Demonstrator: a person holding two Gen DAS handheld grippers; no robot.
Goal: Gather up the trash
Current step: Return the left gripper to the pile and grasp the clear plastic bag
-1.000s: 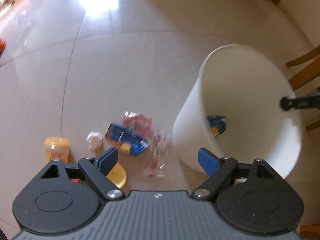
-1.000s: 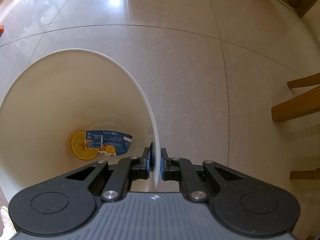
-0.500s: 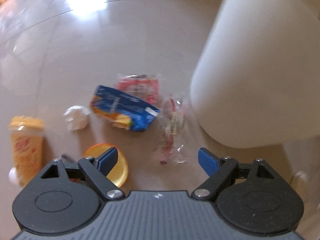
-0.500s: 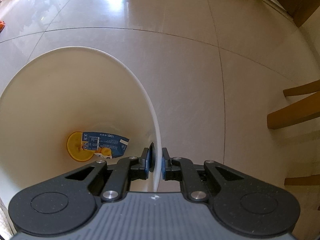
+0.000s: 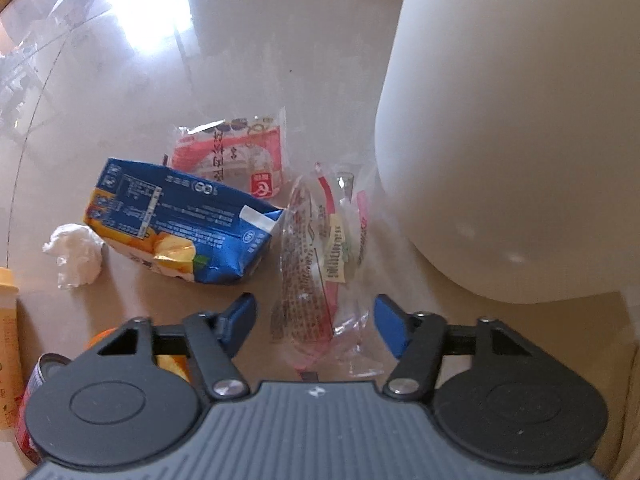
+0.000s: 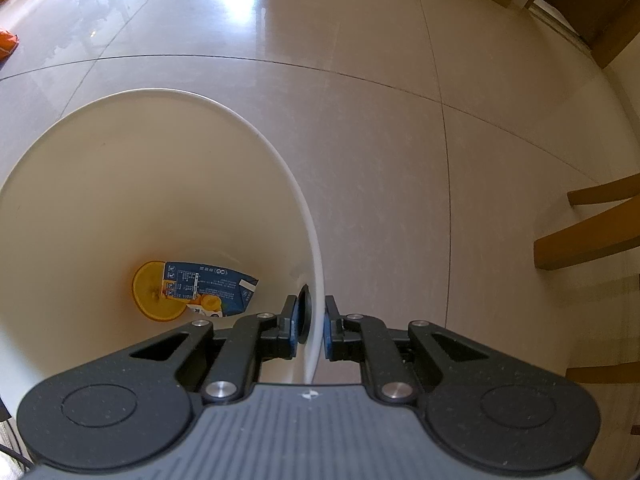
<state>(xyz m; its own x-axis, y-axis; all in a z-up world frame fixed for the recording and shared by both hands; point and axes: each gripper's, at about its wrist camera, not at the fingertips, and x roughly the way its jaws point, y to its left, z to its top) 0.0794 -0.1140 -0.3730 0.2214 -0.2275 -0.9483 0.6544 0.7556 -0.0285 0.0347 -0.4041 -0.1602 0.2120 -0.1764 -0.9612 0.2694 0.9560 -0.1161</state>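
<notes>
Both tongs pointed steeply down at the tiled floor (image 6: 400,128). Our left gripper (image 5: 316,316) had just been closing; its blue pads (image 5: 390,330) stood half-wide on either side of a clear plastic wrapper (image 5: 320,256) with red and yellow print, and we could see no pad pressing on it. Our right gripper (image 6: 311,326) was nearly closed, clamped on the rim of the white trash bin (image 6: 120,184), one pad inside the wall and one outside.

Just left of the clear wrapper, touching it, lay a crumpled blue juice carton (image 5: 180,220) on its side. Behind the carton we saw a red-and-white snack packet (image 5: 236,152), and at the carton's left end a ball of white tissue (image 5: 76,254). At the left edge of the left view stood a yellow cup (image 5: 8,348), partly cut off, and below it a red tin can (image 5: 30,404) and something orange (image 5: 176,364), both mostly hidden behind the gripper's body.

The bin's outer wall (image 5: 520,140) rose just right of the wrapper. At its bottom lay a second blue carton (image 6: 212,288) resting partly over an orange lid (image 6: 150,294). Wooden chair legs (image 6: 592,232) stood at the right edge of the right view, well apart from the bin.
</notes>
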